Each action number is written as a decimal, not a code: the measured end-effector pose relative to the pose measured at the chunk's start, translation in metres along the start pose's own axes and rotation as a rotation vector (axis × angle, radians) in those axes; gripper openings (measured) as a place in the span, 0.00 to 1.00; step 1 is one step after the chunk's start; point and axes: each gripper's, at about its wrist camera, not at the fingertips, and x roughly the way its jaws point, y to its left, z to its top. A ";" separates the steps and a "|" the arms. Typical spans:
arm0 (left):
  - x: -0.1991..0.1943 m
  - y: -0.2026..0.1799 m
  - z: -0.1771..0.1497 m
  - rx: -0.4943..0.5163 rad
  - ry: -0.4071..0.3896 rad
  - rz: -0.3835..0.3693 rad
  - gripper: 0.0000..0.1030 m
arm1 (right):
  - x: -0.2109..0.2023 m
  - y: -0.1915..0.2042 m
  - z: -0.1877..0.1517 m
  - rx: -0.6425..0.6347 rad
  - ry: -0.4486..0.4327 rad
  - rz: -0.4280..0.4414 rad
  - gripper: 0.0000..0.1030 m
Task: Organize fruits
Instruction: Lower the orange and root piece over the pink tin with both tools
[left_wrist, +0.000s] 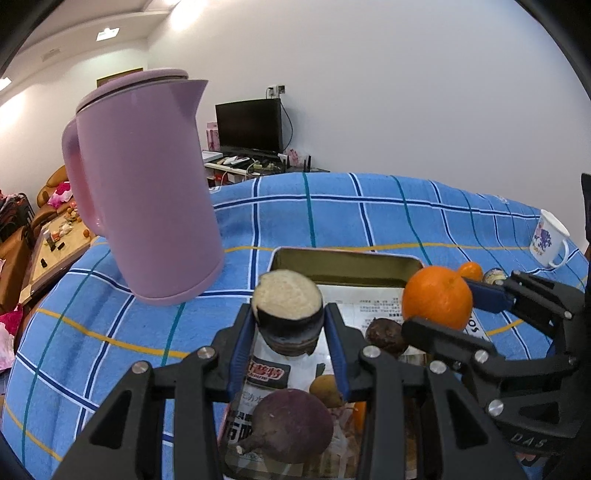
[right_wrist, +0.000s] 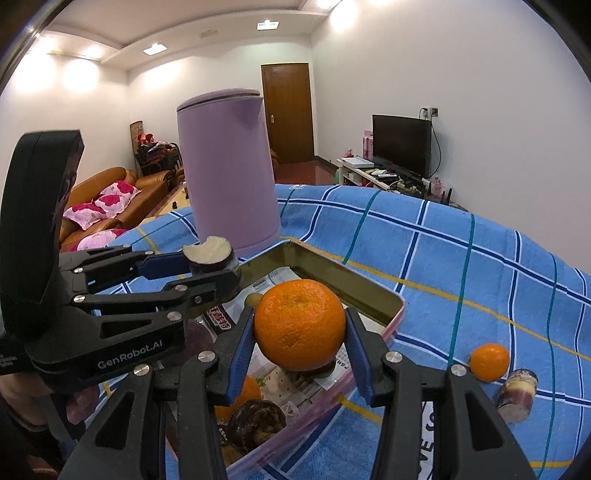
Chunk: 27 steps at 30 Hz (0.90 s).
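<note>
Right hand-held gripper (right_wrist: 300, 334) clamps orange (right_wrist: 300, 325) over tin (right_wrist: 369, 291).

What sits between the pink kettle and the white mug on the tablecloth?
The open tin tray lies between the kettle and mug, with bare checked cloth beyond it; the left wrist view shows this.

Showing a blue cloth (left_wrist: 369, 218) checked with white, navy, teal and yellow lines. Standing on it, a lilac-pink kettle (left_wrist: 147, 192). Gleaming dull gold inside, pink along the outer rim, a tin (right_wrist: 343, 280) lined with printed paper bearing a red-and-black label. Glowing bright in black jaws with blue pads, an orange (right_wrist: 300, 325); a smaller orange (right_wrist: 489, 362) matching it. Showing a cream cut face over dark purple-brown skin, a cane piece (left_wrist: 288, 310). Lying dull purple, a round root (left_wrist: 291, 428). Carrying a purple print, a white mug (left_wrist: 550, 236).
</note>
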 end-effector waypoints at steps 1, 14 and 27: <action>0.001 0.000 0.000 0.001 0.003 0.000 0.39 | 0.001 0.000 0.000 0.000 0.002 0.000 0.48; 0.011 -0.002 -0.002 0.008 0.026 0.007 0.39 | 0.004 -0.001 -0.005 0.004 0.011 0.001 0.48; 0.018 -0.003 -0.007 0.023 0.053 0.005 0.39 | 0.009 0.006 -0.009 -0.019 0.026 -0.002 0.48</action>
